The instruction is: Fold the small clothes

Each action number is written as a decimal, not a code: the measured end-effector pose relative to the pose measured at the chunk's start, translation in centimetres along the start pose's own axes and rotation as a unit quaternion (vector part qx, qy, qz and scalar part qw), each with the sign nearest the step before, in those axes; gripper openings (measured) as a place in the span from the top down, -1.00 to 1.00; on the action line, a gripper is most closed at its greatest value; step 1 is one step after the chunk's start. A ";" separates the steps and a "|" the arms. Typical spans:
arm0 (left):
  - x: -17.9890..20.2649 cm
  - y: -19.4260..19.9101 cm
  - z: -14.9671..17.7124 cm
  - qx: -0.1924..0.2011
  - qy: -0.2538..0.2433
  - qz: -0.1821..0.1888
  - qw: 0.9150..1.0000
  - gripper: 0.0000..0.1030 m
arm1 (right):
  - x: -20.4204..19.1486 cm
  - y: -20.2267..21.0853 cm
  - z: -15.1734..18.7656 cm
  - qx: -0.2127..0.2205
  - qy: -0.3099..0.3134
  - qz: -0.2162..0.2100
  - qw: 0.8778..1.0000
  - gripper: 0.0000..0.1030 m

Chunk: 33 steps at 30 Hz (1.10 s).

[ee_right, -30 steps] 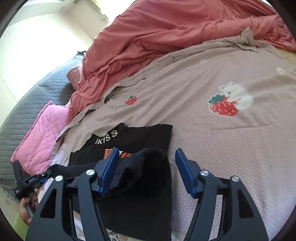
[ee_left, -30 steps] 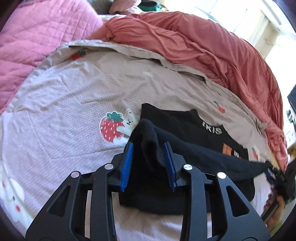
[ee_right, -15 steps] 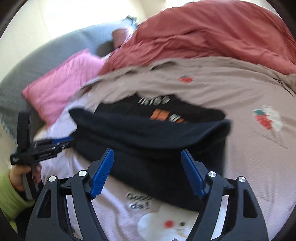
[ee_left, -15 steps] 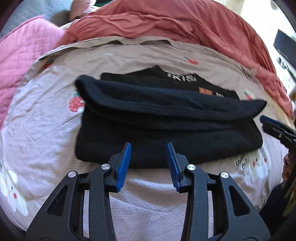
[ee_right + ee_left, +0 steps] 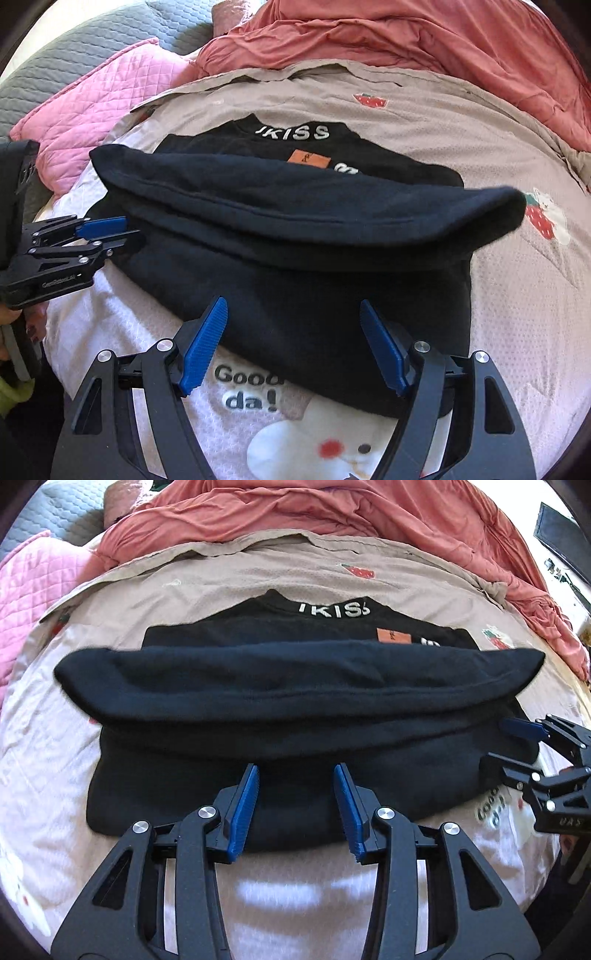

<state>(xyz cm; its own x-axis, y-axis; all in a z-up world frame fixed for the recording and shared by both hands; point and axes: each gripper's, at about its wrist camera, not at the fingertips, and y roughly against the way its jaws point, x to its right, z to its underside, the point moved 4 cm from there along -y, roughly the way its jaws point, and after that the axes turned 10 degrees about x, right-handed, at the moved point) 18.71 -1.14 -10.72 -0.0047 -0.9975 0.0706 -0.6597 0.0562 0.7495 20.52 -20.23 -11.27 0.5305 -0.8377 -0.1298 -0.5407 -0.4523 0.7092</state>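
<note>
Black top lies flat on the bed's beige strawberry-print sheet, neck w/ white lettering at the far edge, small orange patch just below it. Lower part is folded up over the middle, forming a thick rolled band across the garment; near hem sits just in front of both claws. Left claw hangs over the near hem, blue pads apart and opening, nothing pinched, fabric only seen behind the gap. Right claw is spread wide over the near right part of the top, pads clear of the cloth, gripping nothing. In the right wrist view the left claw shows side-on at the top's left edge, held by a hand w/ a green sleeve; in the left wrist view the right claw shows at the top's right edge. Red-orange duvet is bunched along the far side of the bed, pink quilted pillow & grey quilted cover to the far left. Sheet near the claws has a cartoon bear print w/ "Good da!" lettering, partly under the hem.
</note>
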 end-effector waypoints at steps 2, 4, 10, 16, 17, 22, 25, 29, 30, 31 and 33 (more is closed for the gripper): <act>-0.1 -0.5 -0.6 -0.001 0.005 0.004 1.000 0.29 | 0.2 -0.3 -0.5 0.014 0.003 0.006 1.000 -0.42; -0.4 -1.0 -1.0 0.000 0.011 0.006 1.000 0.28 | 0.5 -0.5 -1.1 0.026 0.004 0.013 1.000 -0.42; -0.9 -1.8 -3.0 0.015 0.013 -0.001 1.000 0.26 | 3.7 -1.2 -3.3 0.067 -0.023 0.042 0.997 -0.42; -1.5 -3.2 -5.2 0.017 0.032 -0.009 0.999 0.24 | 6.0 -1.1 -5.2 0.110 -0.051 0.049 0.991 -0.42; -1.7 -3.4 -5.5 0.016 0.036 -0.010 0.999 0.24 | 6.2 -0.7 -5.5 0.120 -0.056 0.047 0.990 -0.51; -2.8 -4.1 -6.6 0.020 0.052 -0.021 0.998 0.22 | 8.0 2.0 -7.1 0.180 -0.077 0.055 0.979 -0.75; -3.6 -4.4 -6.7 0.018 0.066 -0.028 0.997 0.14 | 9.1 2.7 -7.3 0.186 -0.099 0.058 0.976 -0.80; -4.7 -3.6 -6.4 0.022 0.085 -0.032 0.996 0.08 | 9.6 2.6 -7.2 0.178 -0.099 0.077 0.976 -0.82; -5.0 -3.2 -6.3 0.025 0.087 -0.033 0.995 0.06 | 9.7 2.4 -6.9 0.173 -0.099 0.084 0.976 -0.82; -5.2 -2.8 -6.2 0.028 0.087 -0.035 0.995 0.02 | 9.9 2.3 -6.8 0.166 -0.098 0.095 0.977 -0.83; -6.0 -2.2 -6.0 0.033 0.087 -0.044 0.995 -0.03 | 10.3 1.9 -6.3 0.152 -0.100 0.108 0.977 -0.83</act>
<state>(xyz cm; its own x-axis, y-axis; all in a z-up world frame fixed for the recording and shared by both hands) 24.67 4.99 -8.87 0.1816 -0.9754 0.1247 -0.6991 -0.0389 0.7140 29.02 -27.83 -6.89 0.2596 -0.9533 -0.1542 -0.8113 -0.3019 0.5006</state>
